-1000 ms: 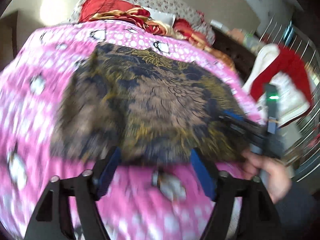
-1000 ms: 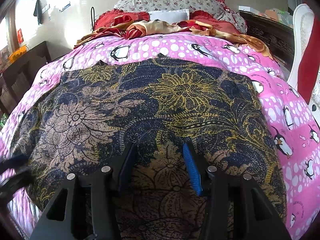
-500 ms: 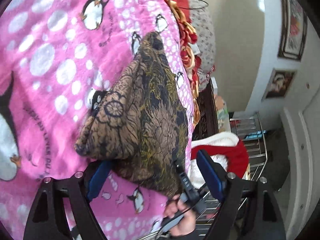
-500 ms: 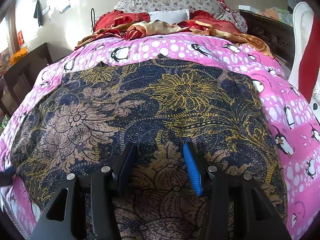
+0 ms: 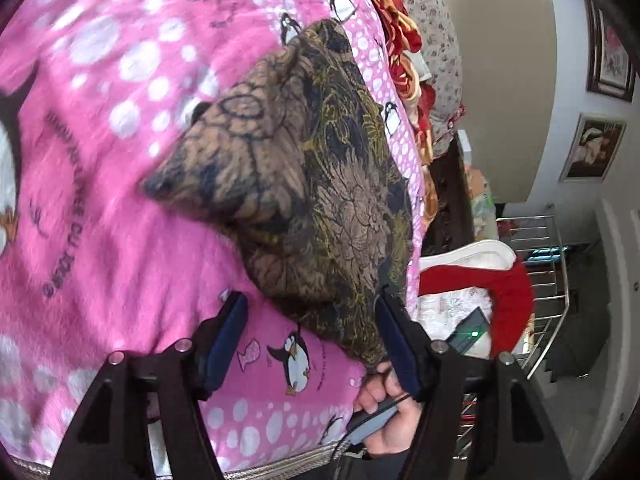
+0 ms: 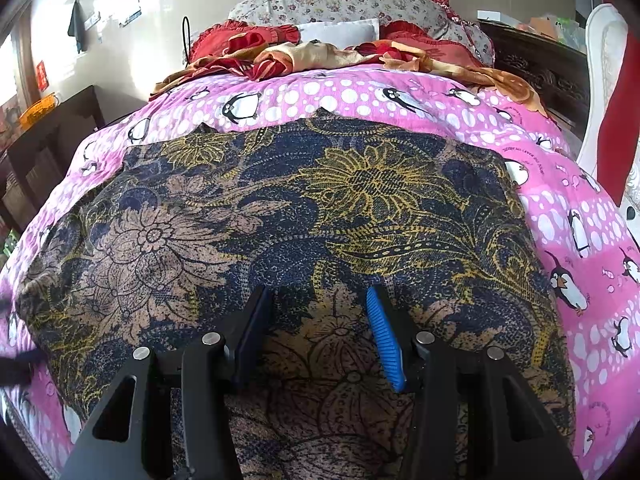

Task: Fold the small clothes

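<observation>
Floral cloth [image 6: 320, 220] lies flat on pink penguin blanket [image 6: 360, 92]; its near edge is cut off below the right wrist view. Right gripper [image 6: 320, 332]: jaws apart over cloth, contact w/ fabric can't be told. Left gripper [image 5: 310, 340]: jaws apart, just been closing, near the cloth's corner, nothing pinched; that view is blurred. Only left view shows hand [image 5: 384, 412] and red-white garment [image 5: 480, 280].

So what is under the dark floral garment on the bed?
The floral garment lies spread on a pink penguin blanket, which shows around its edges. Anything beneath its middle is covered.
</observation>
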